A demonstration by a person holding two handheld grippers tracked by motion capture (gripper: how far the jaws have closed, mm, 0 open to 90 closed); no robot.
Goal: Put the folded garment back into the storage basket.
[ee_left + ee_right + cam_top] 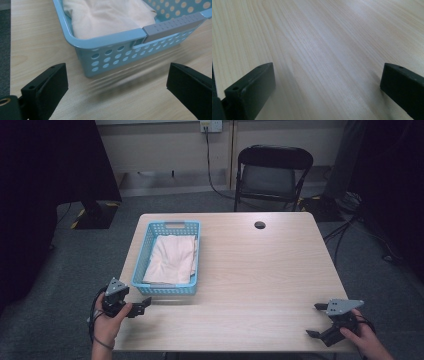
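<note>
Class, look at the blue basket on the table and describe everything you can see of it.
The basket is a light blue rectangular tray that looks like plastic, its walls pierced with rows of round holes. A handle slot is cut in its far end, and a grey studded strip sits on its near rim. It stands upright on the left part of the wooden table, its long side running away from the person. A folded cream cloth lies inside. The left gripper is close before it, open, not touching.

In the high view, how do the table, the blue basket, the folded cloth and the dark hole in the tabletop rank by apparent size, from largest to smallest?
1. Table
2. Blue basket
3. Folded cloth, lying inside the basket
4. Dark hole in the tabletop

Each difference is clear, so nearness does not change this order.
</note>
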